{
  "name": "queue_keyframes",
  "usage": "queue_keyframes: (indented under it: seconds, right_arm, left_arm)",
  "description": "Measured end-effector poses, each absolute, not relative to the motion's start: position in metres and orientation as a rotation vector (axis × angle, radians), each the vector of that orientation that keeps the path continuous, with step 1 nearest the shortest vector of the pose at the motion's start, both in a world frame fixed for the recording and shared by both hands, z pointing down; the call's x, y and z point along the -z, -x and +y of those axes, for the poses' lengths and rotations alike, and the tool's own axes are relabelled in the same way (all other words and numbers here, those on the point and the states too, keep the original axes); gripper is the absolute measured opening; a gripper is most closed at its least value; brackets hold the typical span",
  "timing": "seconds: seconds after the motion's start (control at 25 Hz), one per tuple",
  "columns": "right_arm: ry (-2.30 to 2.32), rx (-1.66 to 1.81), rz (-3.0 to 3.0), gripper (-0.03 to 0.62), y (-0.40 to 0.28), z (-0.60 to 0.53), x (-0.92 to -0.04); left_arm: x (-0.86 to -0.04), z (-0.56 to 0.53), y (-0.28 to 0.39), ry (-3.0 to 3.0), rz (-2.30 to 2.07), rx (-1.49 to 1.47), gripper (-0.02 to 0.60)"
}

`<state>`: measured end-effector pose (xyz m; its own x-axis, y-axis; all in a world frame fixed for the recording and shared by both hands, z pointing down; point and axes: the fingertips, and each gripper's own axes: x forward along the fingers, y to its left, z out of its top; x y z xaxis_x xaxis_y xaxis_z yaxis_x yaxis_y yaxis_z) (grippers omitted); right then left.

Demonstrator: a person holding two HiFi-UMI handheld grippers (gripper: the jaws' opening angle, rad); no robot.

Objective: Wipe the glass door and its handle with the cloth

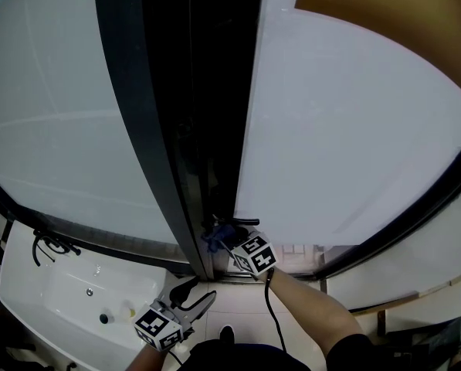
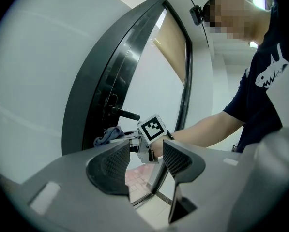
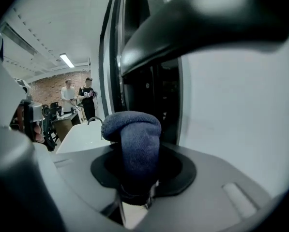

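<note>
Your right hand-held gripper [image 1: 227, 240] clenches the cloth [image 3: 133, 134] just beside the door handle [image 2: 125, 114]; your left hand-held gripper [image 2: 145, 161] (released, empty) hangs near the sink [image 1: 37, 284].

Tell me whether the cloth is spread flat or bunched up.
Bunched up: the blue cloth bulges as a wad clamped in the right gripper.

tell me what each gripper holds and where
Right gripper: blue cloth, pinched at a bunched fold that bulges past the jaws. Left gripper: nothing, jaws apart.

Cloth [image 1: 213, 236] in the right hand-held gripper [image 1: 224, 242] sits just under the door handle [image 1: 245, 222]; sink [image 1: 60, 300] lies left of the door [image 1: 346, 145].
</note>
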<state>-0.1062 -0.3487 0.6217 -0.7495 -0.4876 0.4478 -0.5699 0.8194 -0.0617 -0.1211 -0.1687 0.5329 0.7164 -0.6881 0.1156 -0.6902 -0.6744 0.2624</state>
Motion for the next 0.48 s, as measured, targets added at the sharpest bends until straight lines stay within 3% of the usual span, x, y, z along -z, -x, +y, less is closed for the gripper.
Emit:
queue_keyframes:
  seconds: [0.48]
  right_arm:
    - [-1.029,-0.444,-2.613,0.126,0.026,-0.36,-0.599]
  left_arm:
    - [-0.527,-0.162,0.105,-2.656,-1.032,-0.031,0.209]
